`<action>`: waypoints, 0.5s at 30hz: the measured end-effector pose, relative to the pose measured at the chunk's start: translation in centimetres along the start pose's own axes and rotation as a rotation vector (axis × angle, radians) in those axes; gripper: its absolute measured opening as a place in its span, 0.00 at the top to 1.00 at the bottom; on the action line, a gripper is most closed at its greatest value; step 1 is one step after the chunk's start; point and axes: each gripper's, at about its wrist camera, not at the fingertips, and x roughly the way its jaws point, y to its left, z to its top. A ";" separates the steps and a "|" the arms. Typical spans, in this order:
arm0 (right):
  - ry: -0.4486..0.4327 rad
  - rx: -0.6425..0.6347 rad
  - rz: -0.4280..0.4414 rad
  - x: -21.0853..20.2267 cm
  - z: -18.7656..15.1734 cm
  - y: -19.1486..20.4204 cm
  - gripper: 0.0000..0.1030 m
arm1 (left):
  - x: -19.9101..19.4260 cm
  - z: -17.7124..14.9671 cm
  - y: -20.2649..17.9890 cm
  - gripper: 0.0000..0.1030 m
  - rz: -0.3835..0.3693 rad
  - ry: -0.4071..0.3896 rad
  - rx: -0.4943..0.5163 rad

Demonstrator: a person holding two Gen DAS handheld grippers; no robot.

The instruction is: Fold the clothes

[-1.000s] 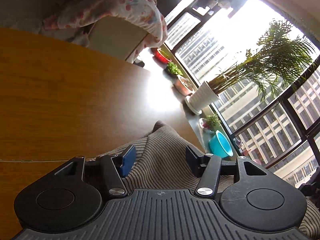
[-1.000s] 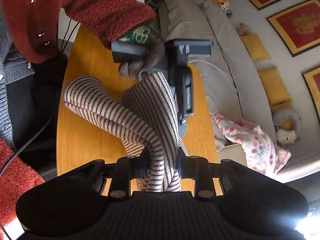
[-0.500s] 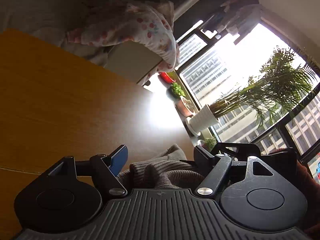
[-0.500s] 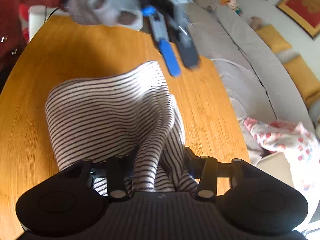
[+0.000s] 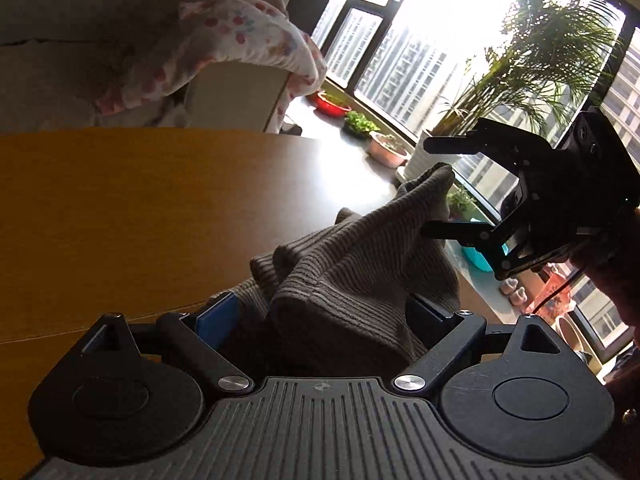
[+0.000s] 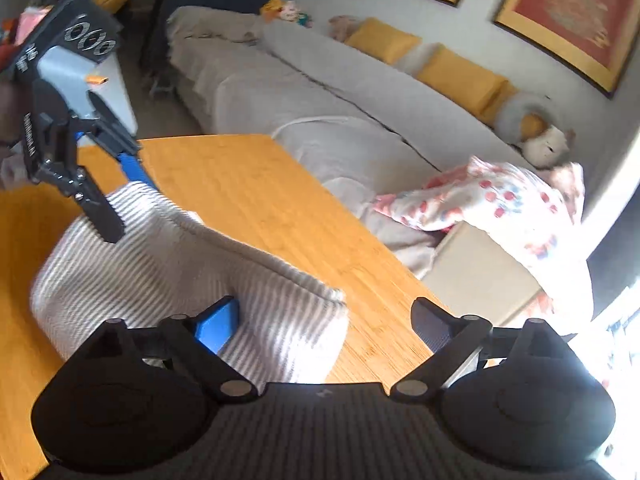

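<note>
A brown-and-cream striped garment (image 6: 160, 264) lies bunched in a loose fold on the wooden table (image 6: 260, 200). My right gripper (image 6: 324, 320) hangs over its near corner with the jaws opening; only the cloth's edge reaches in beside the blue pad. In the left wrist view the right gripper (image 5: 442, 190) stands wide around a raised tip of the garment (image 5: 360, 264), pads off it. My left gripper (image 5: 320, 314) is open, with bunched cloth loose between its fingers. In the right wrist view the left gripper (image 6: 116, 192) straddles the far edge of the fold.
A grey sofa (image 6: 320, 92) with yellow cushions runs behind the table. A floral blanket (image 6: 480, 200) drapes over a beige box (image 6: 480, 276) at the table's far end. Potted plants (image 5: 540, 60) and bowls line the window sill. Bare tabletop (image 5: 120, 200) stretches left.
Both grippers opened and let go of the striped garment. It dropped from a hanging twist into a loose fold on the table. The right gripper swung round and rolled; the left lifted a little.
</note>
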 end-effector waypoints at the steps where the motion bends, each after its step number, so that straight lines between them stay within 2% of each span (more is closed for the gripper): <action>1: 0.015 0.036 -0.050 1.0 -0.5 -0.7 0.03 | 0.4 0.0 0.3 0.13 0.035 0.008 0.003; 3: 0.055 0.112 -0.135 2.9 -1.7 -1.9 0.02 | 1.4 0.1 1.0 0.13 0.106 0.026 0.007; 4: 0.092 0.151 -0.150 4.2 -2.5 -2.3 0.02 | 1.9 0.2 1.3 0.13 0.141 0.035 0.010; 6: 0.152 0.173 -0.162 7.3 -4.0 -2.1 0.02 | 2.4 -0.2 1.7 0.12 0.142 0.045 0.006; 9: 0.153 0.248 -0.164 9.0 -4.9 -2.4 0.01 | 2.4 -0.3 1.4 0.08 0.174 0.043 0.039; 13: 0.154 0.314 -0.200 7.5 -5.1 -1.9 0.01 | 2.0 0.0 0.9 0.06 0.194 0.038 0.078; 15: 0.143 0.422 -0.179 5.6 -5.4 -1.9 0.01 | 1.4 0.3 0.5 0.06 0.203 0.023 0.095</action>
